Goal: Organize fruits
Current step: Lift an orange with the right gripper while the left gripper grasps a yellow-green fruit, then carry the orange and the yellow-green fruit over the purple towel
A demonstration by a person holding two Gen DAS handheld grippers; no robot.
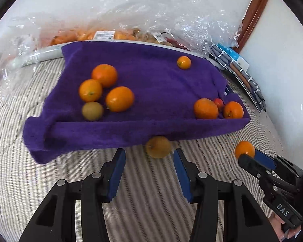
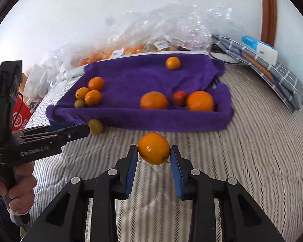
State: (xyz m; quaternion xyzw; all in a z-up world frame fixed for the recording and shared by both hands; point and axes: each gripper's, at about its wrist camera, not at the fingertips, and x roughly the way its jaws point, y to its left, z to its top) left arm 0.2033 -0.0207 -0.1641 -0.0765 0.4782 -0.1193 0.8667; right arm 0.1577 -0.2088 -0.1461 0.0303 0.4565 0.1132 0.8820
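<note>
A tray lined with a purple towel (image 1: 151, 76) (image 2: 151, 74) holds several oranges, a kiwi (image 1: 92, 110) and a small red fruit (image 2: 179, 97). My right gripper (image 2: 154, 153) is shut on an orange (image 2: 154, 148) just in front of the tray; that orange also shows in the left wrist view (image 1: 244, 149). My left gripper (image 1: 149, 161) is open, and a dull yellow-green fruit (image 1: 158, 146) (image 2: 95, 126) lies blurred between its fingertips at the towel's front edge.
The tray sits on a striped bedspread (image 1: 50, 181). Clear plastic bags of fruit (image 1: 131, 20) lie behind the tray by the white wall. Folded grey cloths and a blue-white box (image 2: 260, 50) lie at the right. A red box (image 2: 20, 117) stands at the left.
</note>
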